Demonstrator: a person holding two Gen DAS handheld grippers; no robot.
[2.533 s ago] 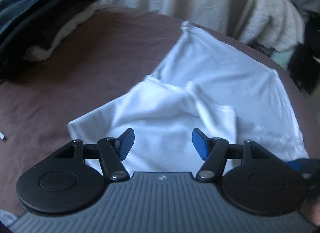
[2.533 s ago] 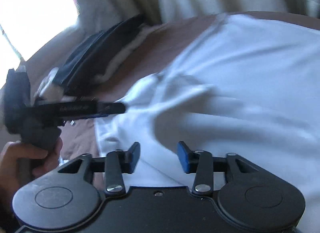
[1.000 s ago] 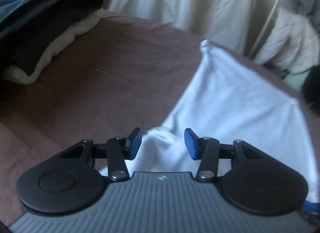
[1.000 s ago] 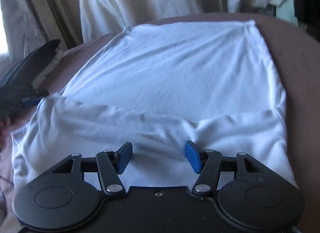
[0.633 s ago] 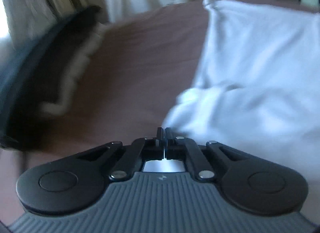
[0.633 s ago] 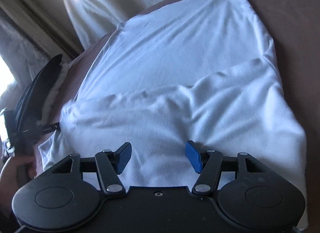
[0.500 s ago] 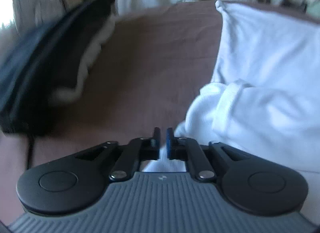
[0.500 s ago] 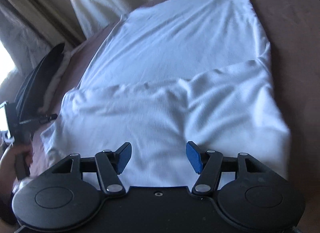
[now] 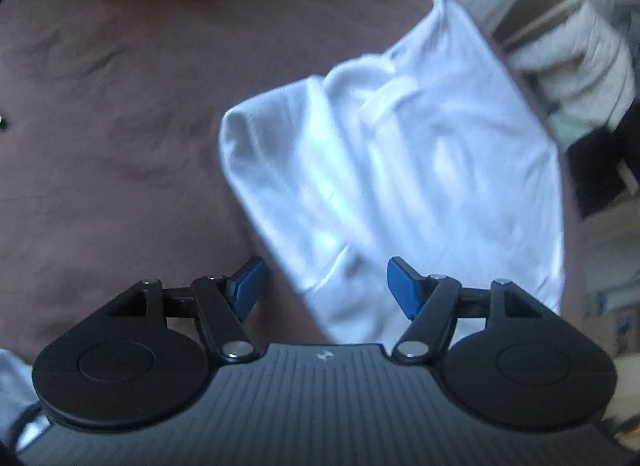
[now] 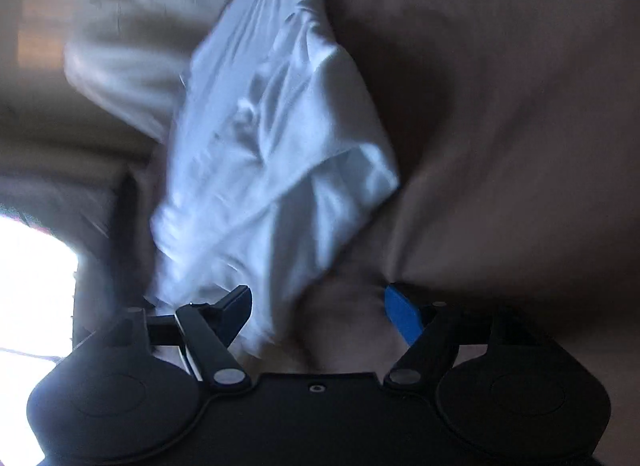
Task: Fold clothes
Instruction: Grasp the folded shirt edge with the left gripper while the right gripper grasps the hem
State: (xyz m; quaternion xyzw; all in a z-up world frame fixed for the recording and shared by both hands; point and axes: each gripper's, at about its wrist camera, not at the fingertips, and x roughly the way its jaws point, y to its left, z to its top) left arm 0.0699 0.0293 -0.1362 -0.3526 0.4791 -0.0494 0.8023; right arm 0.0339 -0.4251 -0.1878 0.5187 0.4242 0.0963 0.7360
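Observation:
A white garment [image 9: 400, 169] lies folded lengthwise into a narrow strip on the brown bed cover [image 9: 120, 125]. In the left wrist view my left gripper [image 9: 324, 286] is open, its blue pads either side of the strip's near end, holding nothing. In the right wrist view the same white garment [image 10: 272, 153] runs away from me, blurred. My right gripper [image 10: 318, 306] is open, with the near end of the cloth just beyond its left finger and bare cover between the pads.
Pale bedding or clothes [image 9: 580, 45] are heaped past the bed's far right edge. Pale fabric [image 10: 120, 45] and a bright window [image 10: 32, 286] lie to the left in the right wrist view. Brown cover [image 10: 520, 125] spreads right of the garment.
The left gripper was shut half a second ago and is now open. The garment has gone from a wide spread with one fold to a narrow strip. Both cameras have swung.

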